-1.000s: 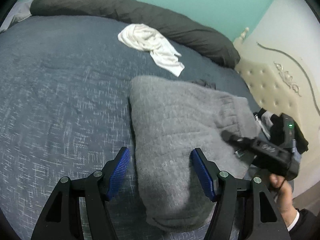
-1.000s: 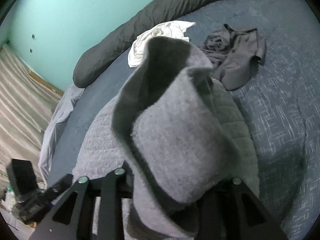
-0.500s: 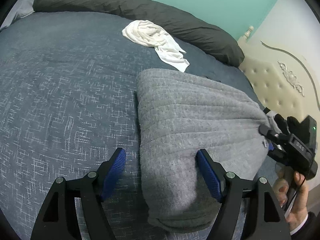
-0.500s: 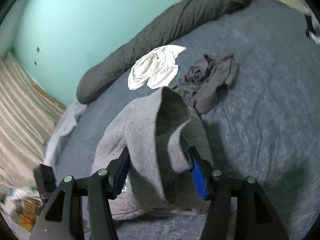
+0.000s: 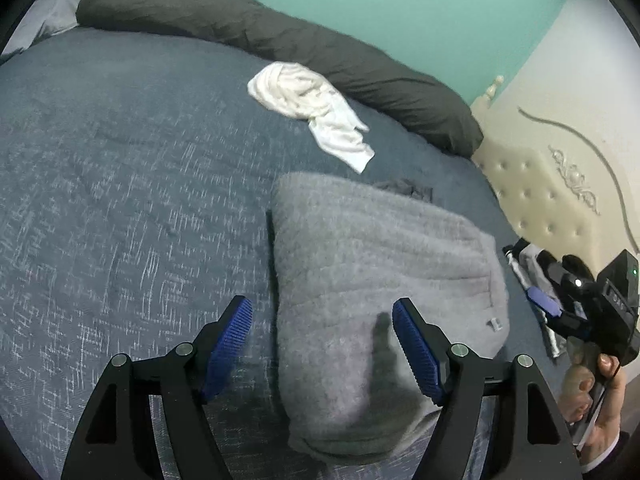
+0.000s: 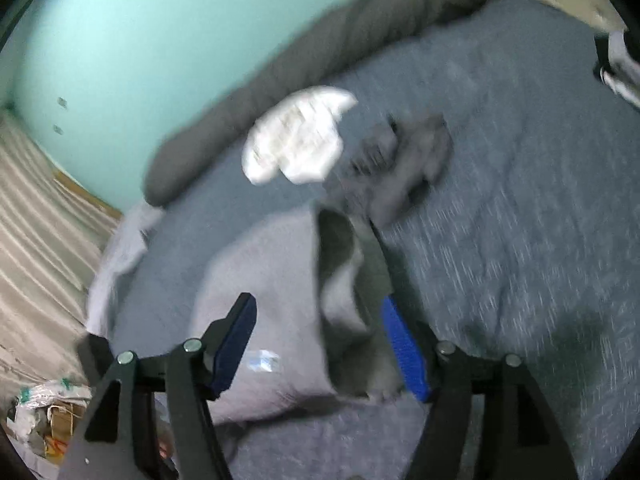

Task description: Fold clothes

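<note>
A folded grey fleece garment (image 5: 372, 292) lies on the dark blue bedspread (image 5: 120, 200). My left gripper (image 5: 322, 344) hovers open over its near left edge, blue pads wide apart. In the left wrist view my right gripper (image 5: 540, 288) sits at the garment's right side, held by a hand (image 5: 596, 396). The right wrist view is blurred: the right gripper (image 6: 316, 340) stands open, with the grey garment (image 6: 272, 280) and its raised flap between the pads, not clamped.
A crumpled white garment (image 5: 312, 108) and a dark grey one (image 6: 404, 168) lie farther up the bed. A long dark pillow (image 5: 280, 40) runs along the teal wall. A cream tufted headboard (image 5: 540, 184) stands at right. Floor clutter (image 6: 48, 412) lies beyond the bed's edge.
The right gripper, holding the grey garment's flap one second ago, opened and let it drop onto the folded pile, then drew back. The left gripper stayed open and shifted slightly.
</note>
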Demonstrator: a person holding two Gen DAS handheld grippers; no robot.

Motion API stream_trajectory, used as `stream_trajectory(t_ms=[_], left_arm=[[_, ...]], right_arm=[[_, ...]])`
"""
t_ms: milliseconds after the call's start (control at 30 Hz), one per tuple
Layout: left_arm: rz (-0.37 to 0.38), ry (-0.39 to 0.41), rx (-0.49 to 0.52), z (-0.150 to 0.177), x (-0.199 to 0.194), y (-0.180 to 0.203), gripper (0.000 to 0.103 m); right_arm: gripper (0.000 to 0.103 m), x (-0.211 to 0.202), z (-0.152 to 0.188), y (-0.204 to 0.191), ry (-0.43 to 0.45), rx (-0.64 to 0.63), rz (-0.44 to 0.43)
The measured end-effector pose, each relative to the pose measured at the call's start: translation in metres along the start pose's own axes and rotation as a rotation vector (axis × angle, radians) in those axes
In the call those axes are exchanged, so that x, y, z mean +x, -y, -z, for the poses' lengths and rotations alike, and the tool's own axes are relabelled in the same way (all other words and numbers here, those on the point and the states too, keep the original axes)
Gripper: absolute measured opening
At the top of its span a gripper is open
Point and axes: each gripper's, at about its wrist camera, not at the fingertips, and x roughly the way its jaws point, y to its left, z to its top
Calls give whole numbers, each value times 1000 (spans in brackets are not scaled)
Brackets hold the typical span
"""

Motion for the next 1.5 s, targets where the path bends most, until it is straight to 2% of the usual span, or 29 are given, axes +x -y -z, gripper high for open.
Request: stream_trajectory(t_ms=[33, 100, 200, 333, 467, 600, 800, 1067, 1200, 1367, 1500], left_arm=[[2, -1, 8, 0, 0, 2, 77], [7, -2, 25, 0, 1, 6, 77], [13, -5, 49, 0, 2, 13, 77], [-3, -32, 68, 4, 11, 14, 77], [-23, -75, 63, 11, 24, 7, 77], [-17, -83, 69, 11, 29, 7, 78], [-31, -115, 70, 18, 39, 5, 78], [-36, -79, 70, 11, 27, 8, 77], [-35, -84, 69, 12, 27, 7, 77], [-30, -92, 78, 13, 30, 7, 77], [-33, -81, 73, 11, 26, 5, 77]], right_arm=[[60, 1, -3, -5, 4, -16, -9], [38, 10, -7, -15, -9, -51, -10], [23, 32, -12, -31, -29, -110, 1], [19, 63, -12, -36, -70, -162, 22], [16, 94, -13, -22, -108, -173, 110], [3, 118, -11, -1, -153, -159, 152], [2, 133, -9, 19, -199, -144, 164], [2, 100, -32, -16, -103, -218, 115], [2, 126, -38, -25, -163, -276, 173], [0, 166, -33, -1, -260, -226, 236], [0, 158, -35, -4, -234, -211, 223]])
